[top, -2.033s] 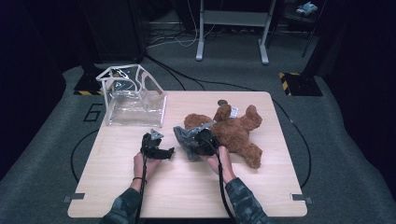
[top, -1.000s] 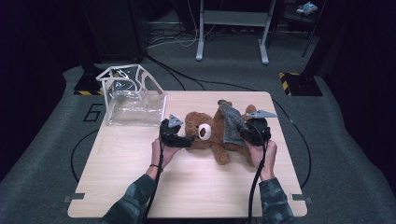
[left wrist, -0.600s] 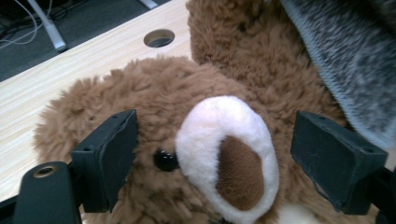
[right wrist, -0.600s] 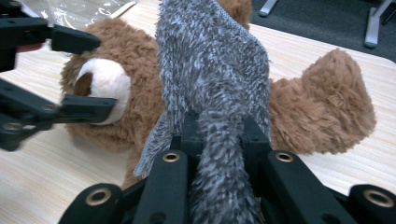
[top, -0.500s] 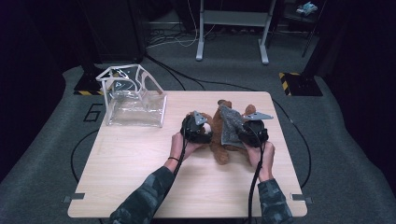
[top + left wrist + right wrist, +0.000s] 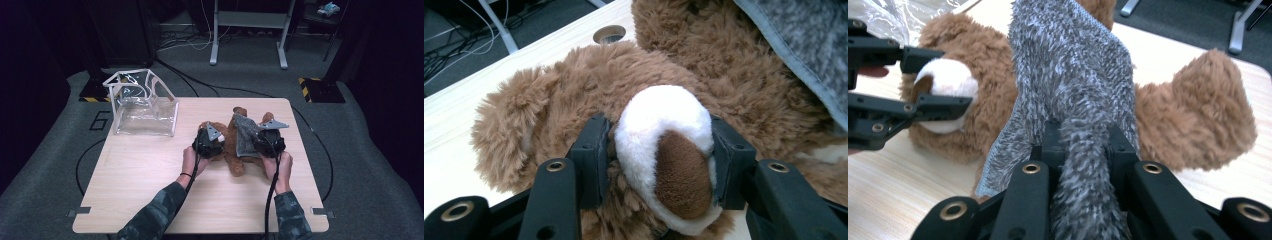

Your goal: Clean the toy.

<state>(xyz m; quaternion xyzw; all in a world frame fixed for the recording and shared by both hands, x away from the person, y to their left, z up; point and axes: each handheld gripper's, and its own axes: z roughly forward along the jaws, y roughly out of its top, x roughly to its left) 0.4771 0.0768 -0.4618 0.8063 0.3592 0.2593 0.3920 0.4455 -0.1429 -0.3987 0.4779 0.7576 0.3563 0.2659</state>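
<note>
Your left gripper (image 6: 659, 160) has just been closing and now pinches the teddy bear's (image 6: 235, 145) white muzzle (image 6: 664, 130) at worktop (image 6: 150, 170) centre; your right gripper (image 6: 1083, 145) pinches the grey cloth (image 6: 1068, 75) at its three o'clock. Pull apart hard and the plush muzzle could slip free.

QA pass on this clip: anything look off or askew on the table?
Mildly odd: the left gripper has just been closing its jaws on the teddy bear's white muzzle, squeezing the face. The grey fleece garment, pinched by the right gripper, drapes loosely across the bear. Nothing spilled or damaged.
</note>
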